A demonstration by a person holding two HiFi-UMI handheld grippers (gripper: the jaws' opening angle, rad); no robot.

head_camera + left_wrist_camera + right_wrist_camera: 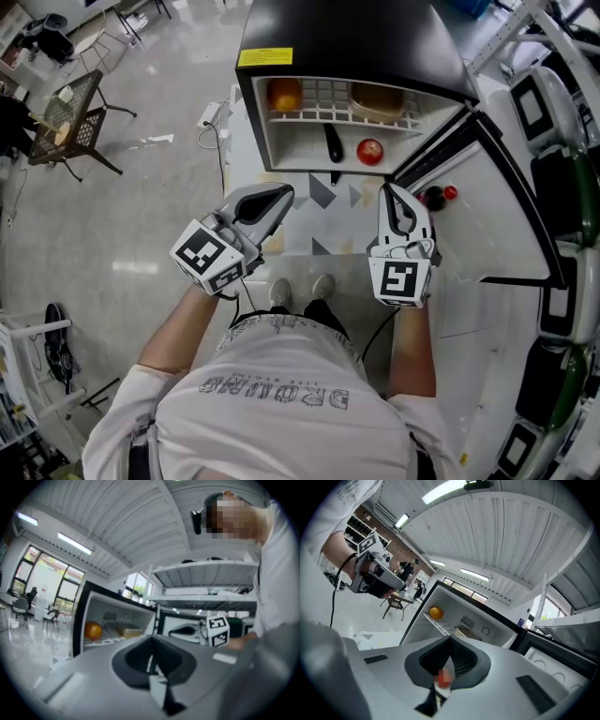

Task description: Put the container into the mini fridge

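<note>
Glossy grey floor (141,216) surrounds one mini fridge (347,37) at twelve o'clock, its one door (487,216) open toward three o'clock. The one container (380,100) already sits on the wire shelf (319,112) toward one o'clock, so probably only closing the door remains. Inside are also one orange (284,94), one apple (369,151) and one dark object (333,142); left claw (277,197) and right claw (394,199) are both closed, holding nothing.

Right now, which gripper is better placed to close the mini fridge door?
Right: the right gripper sits beside the open door; the left gripper is farther from it. Both are shut, empty.
</note>
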